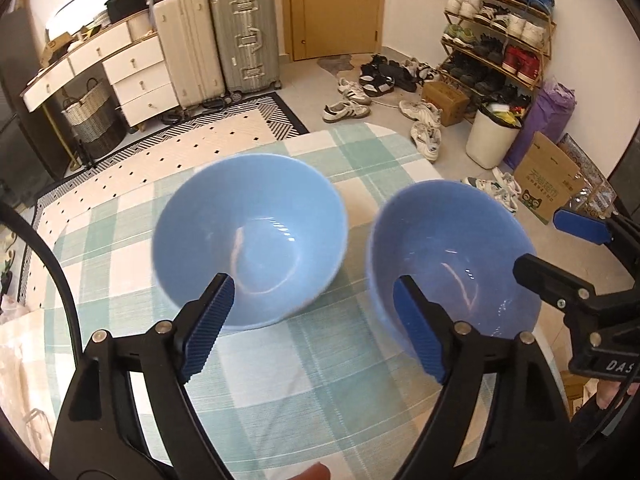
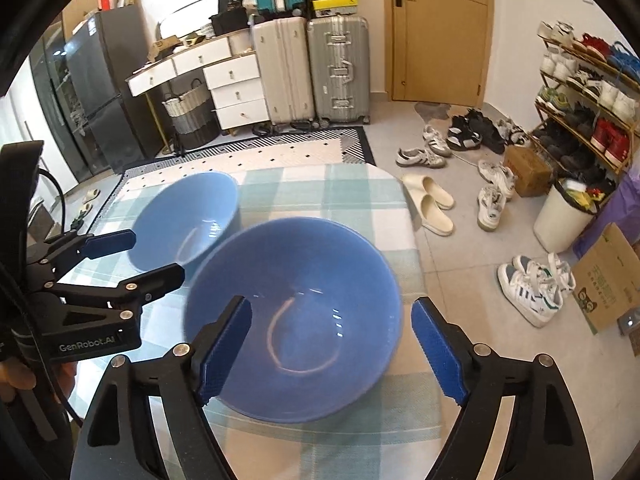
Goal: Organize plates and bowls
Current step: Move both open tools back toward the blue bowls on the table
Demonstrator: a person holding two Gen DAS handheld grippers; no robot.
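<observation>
- Two blue bowls sit upright on the checked tablecloth (image 1: pixel 320 364), side by side and close together, with a narrow strip of cloth showing between them in the left wrist view.
- The left bowl (image 1: pixel 250 248) is a bit blurry in the left wrist view. The right bowl (image 2: pixel 294 316) looks fuzzy too in the right wrist view, and both have a curved glare streak inside.
- Left gripper (image 1: pixel 314 320): jaws spread wide, nothing pinched. Its left finger's ribbed blue pad sits in front of the left bowl's near rim, and the other pad overlaps the right bowl's near side. Can't tell if either pad actually touches.
- Right gripper (image 2: pixel 332 344): also wide apart, the right bowl sitting between the two pads with a gap on the right side. On the left side the pad overlaps the rim, so contact there is hard to call.
- Each gripper pops up at the edge of the other's camera, jaws apart there too.
- A fingertip (image 1: pixel 316 472) peeks in at the bottom of the left wrist view.
- Further out: patterned rug (image 2: pixel 280 148), two suitcases (image 2: pixel 312 68) against the wall, white drawers (image 2: pixel 236 92), a wooden door (image 2: pixel 440 28), a loaded shoe rack (image 2: pixel 584 96) and loose shoes on the floor.
</observation>
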